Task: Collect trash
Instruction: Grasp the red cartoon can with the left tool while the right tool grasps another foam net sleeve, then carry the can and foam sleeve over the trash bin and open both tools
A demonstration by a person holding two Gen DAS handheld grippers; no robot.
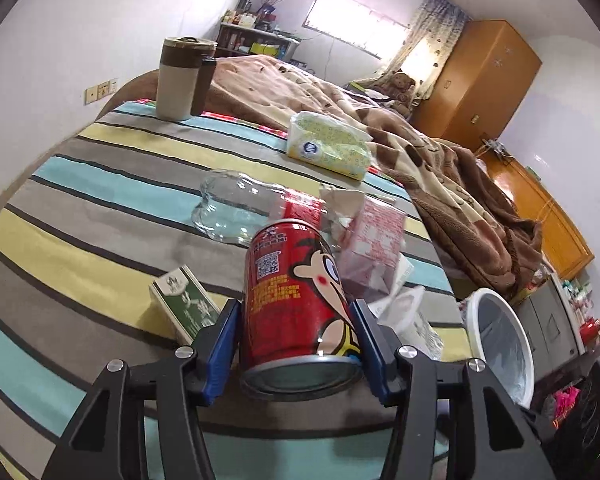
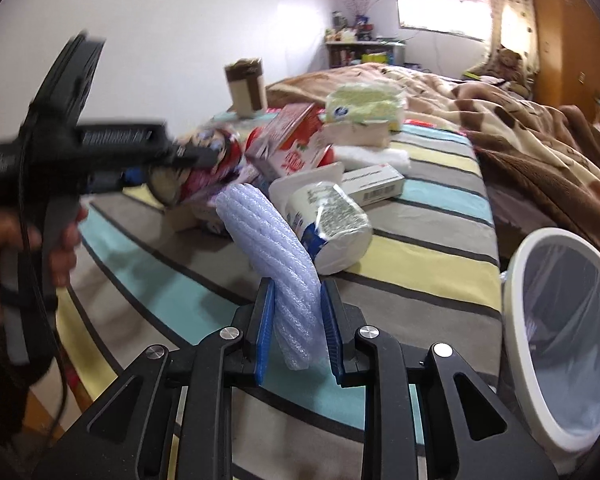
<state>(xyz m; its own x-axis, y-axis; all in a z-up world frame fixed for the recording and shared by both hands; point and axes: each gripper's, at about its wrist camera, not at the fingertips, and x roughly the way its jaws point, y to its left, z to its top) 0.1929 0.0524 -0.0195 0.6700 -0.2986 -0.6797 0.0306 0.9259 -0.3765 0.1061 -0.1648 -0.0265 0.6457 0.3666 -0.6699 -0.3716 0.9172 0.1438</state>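
My left gripper (image 1: pixel 294 310) is shut on a red drink can (image 1: pixel 292 292) with a cartoon face, lifted above the striped bed sheet (image 1: pixel 100 208). In the right wrist view the same gripper (image 2: pixel 188 160) is blurred at the left, held by a hand (image 2: pixel 64 248). My right gripper (image 2: pixel 299 286) is shut on a curved white foam sleeve (image 2: pixel 268 232). A white bin (image 1: pixel 476 320) with a clear liner stands beside the bed at the right (image 2: pixel 518 292). Loose trash lies ahead: a clear plastic bottle (image 1: pixel 228 208), a pink carton (image 1: pixel 374 240) and a yogurt cup (image 2: pixel 332 224).
A green box (image 1: pixel 184 300) lies left of the can. A small white box (image 2: pixel 374 184), a tissue pack (image 1: pixel 328 144) and a beige thermos (image 1: pixel 180 80) are farther back. A brown blanket (image 1: pixel 440 168) covers the bed's far side. Wooden cabinets (image 1: pixel 484 80) line the right wall.
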